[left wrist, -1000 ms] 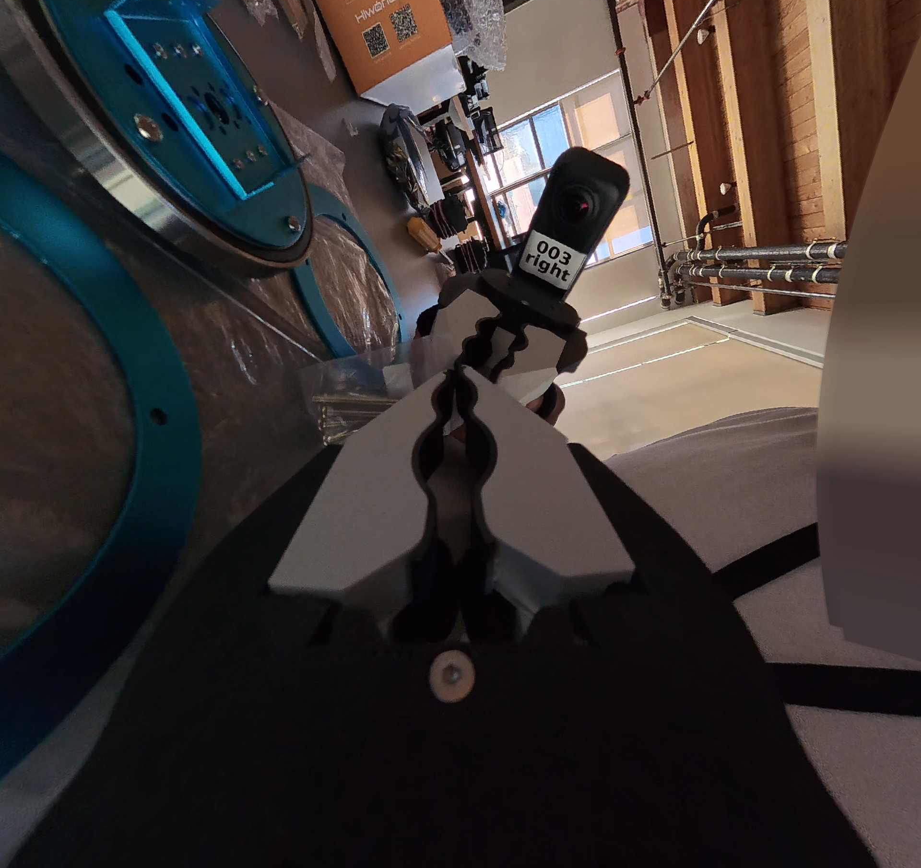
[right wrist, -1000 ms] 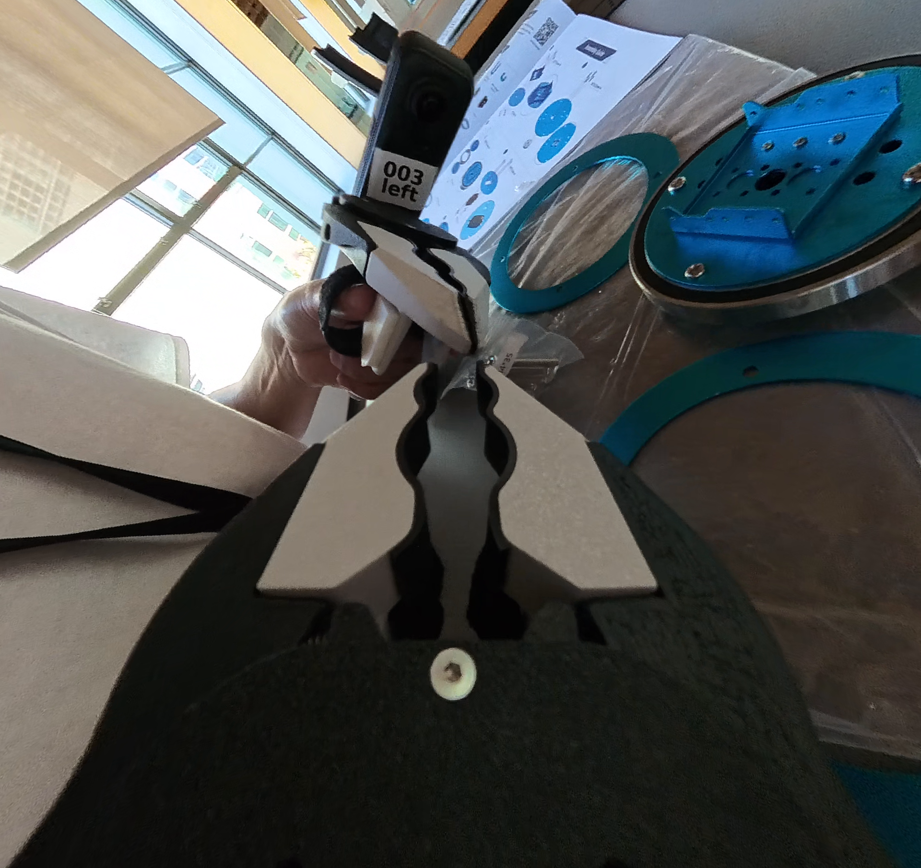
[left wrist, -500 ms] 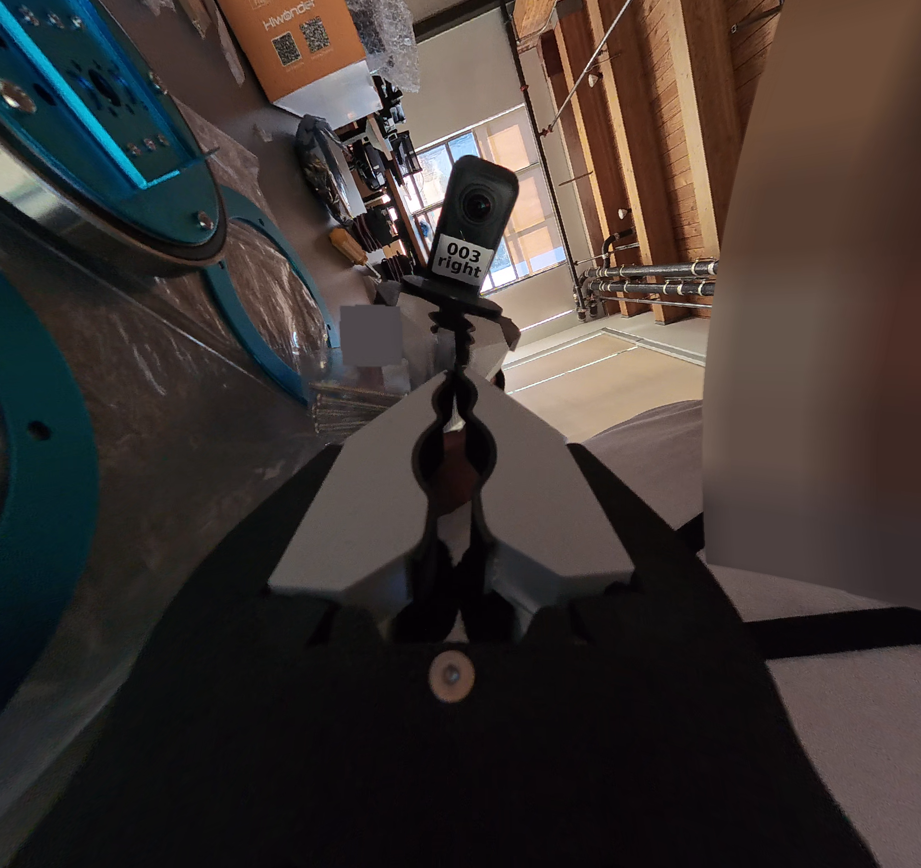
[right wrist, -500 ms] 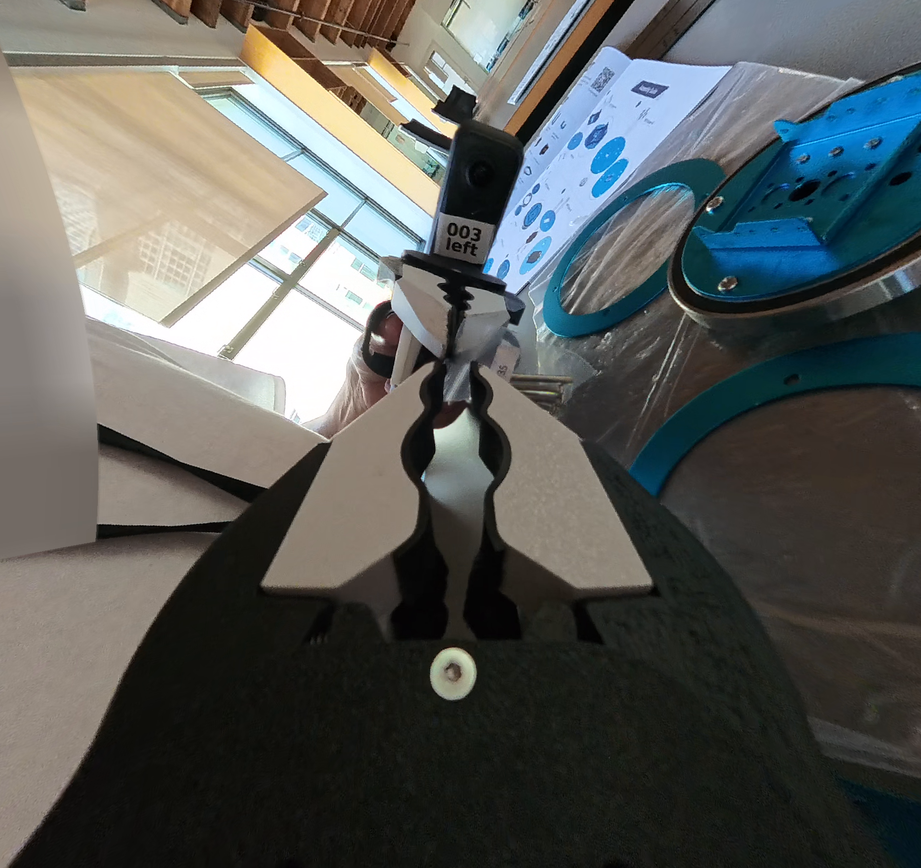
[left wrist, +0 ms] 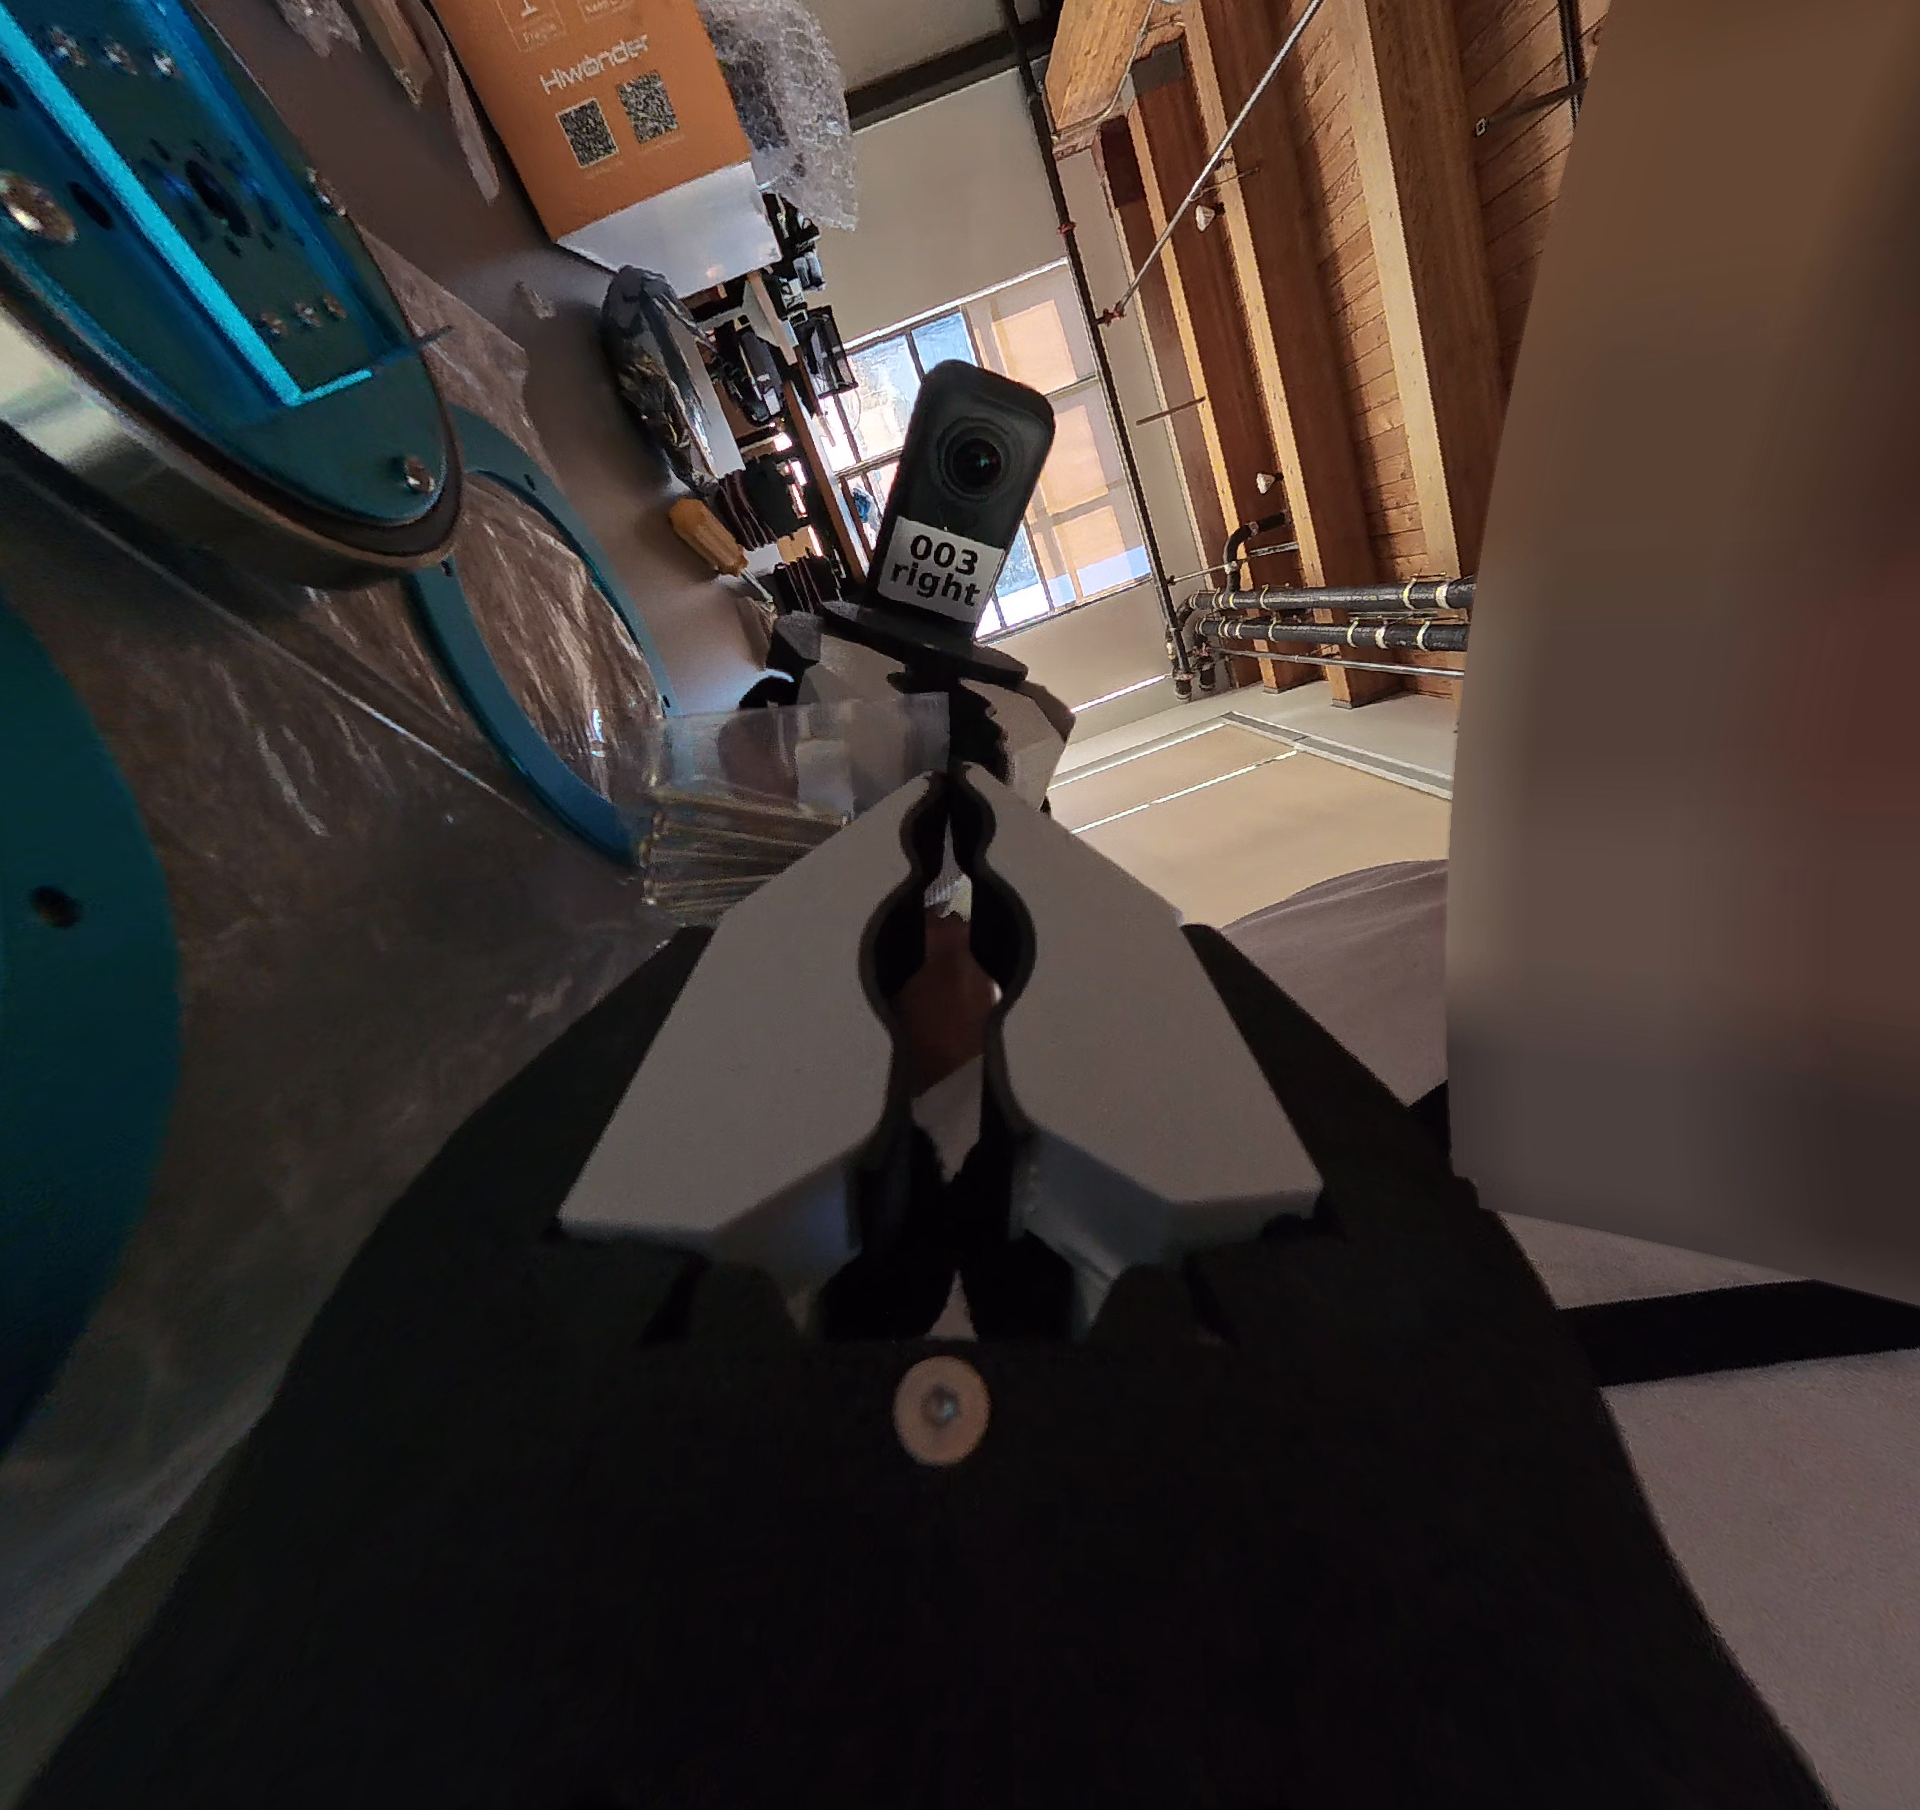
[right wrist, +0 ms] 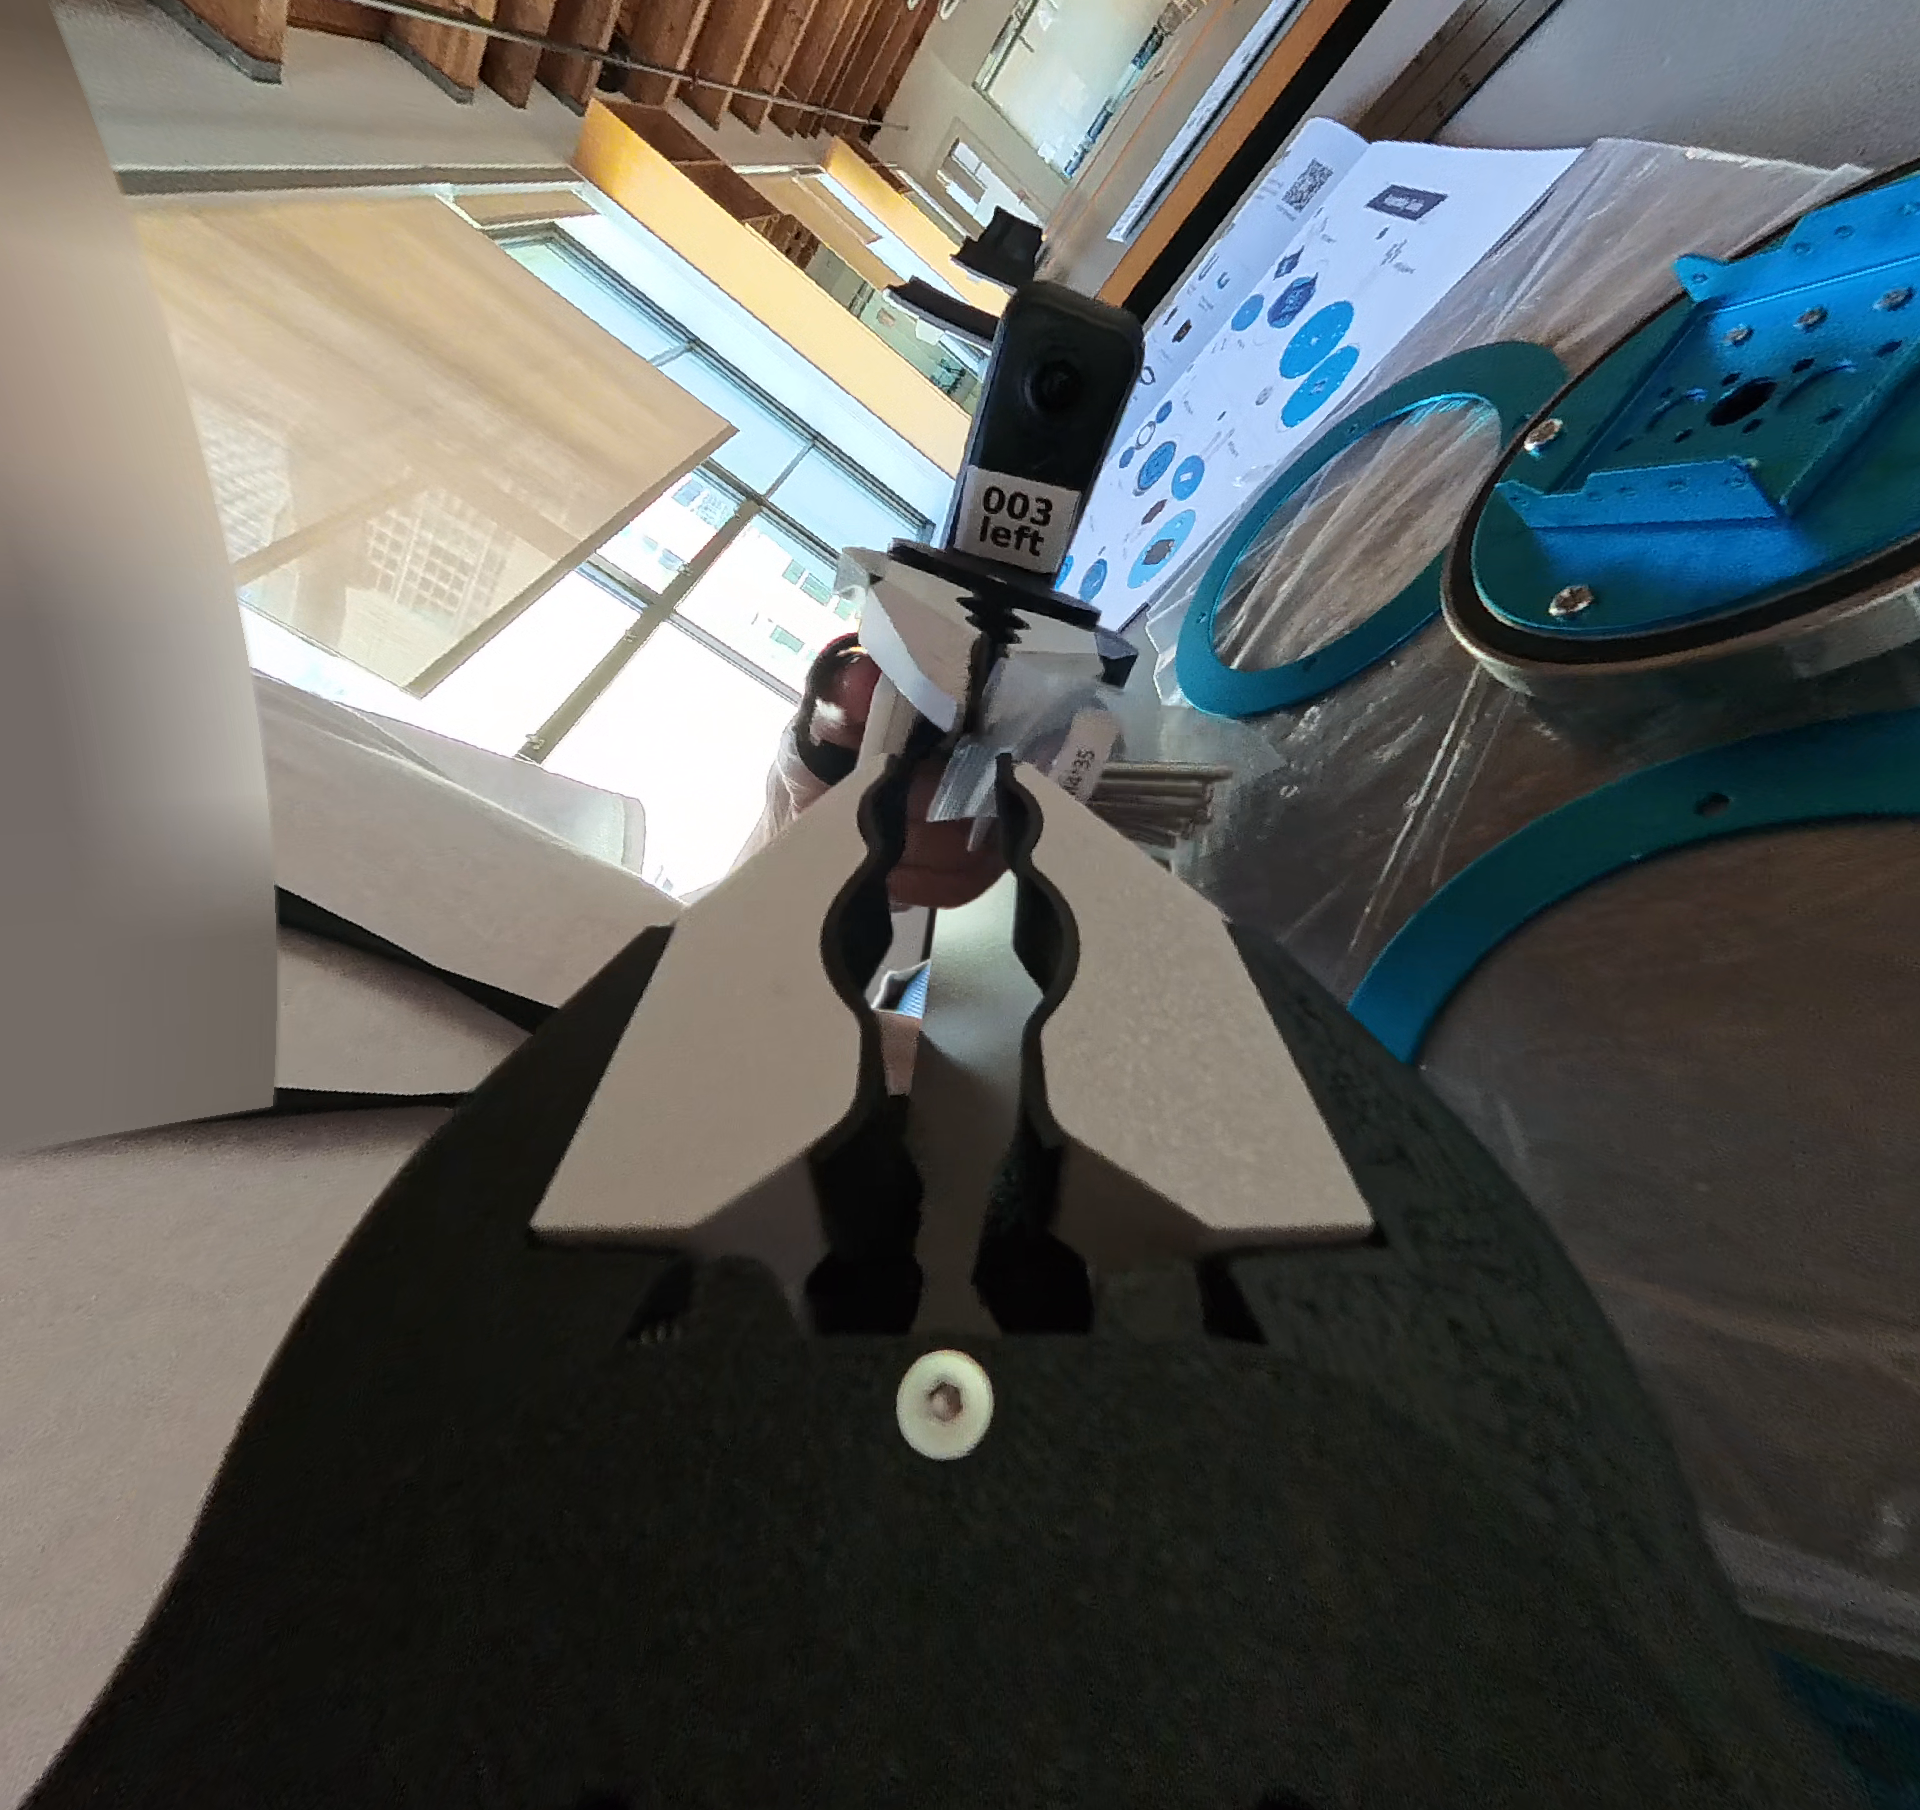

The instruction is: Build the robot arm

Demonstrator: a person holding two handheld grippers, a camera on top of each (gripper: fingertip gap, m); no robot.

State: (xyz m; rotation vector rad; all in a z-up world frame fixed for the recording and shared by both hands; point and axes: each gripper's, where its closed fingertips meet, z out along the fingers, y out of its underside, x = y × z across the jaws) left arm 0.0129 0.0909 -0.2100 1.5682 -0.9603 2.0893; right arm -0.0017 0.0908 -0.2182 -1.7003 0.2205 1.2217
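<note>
A small clear plastic bag (left wrist: 727, 804) of long metal screws hangs at the table edge between my two grippers, which face each other tip to tip. My left gripper (left wrist: 951, 789) is shut, its tips pinching the bag's edge. My right gripper (right wrist: 945, 778) is shut on crumpled plastic of the same bag (right wrist: 1049, 732); the screws (right wrist: 1153, 794) lie just right of it. The right gripper also shows head-on in the left wrist view (left wrist: 982, 721). The left gripper shows in the right wrist view (right wrist: 982, 638), with a hand (right wrist: 831, 721) behind it.
On the film-covered table lie a blue disc with a bracket (right wrist: 1714, 472) on a metal ring, a small teal ring (right wrist: 1351, 555) and a large teal ring (right wrist: 1621, 887). A printed sheet (right wrist: 1299, 306) and an orange box (left wrist: 592, 46) lie farther back. Light clothing with a black strap (left wrist: 1714, 1448) is close by. Both grippers' tips are close together, under 4 cm apart.
Both grippers have turned from a slanted meeting to facing each other straight on, tips nearly touching. The bag stays pinched between them, and its plastic now spans flat beside the tips.
</note>
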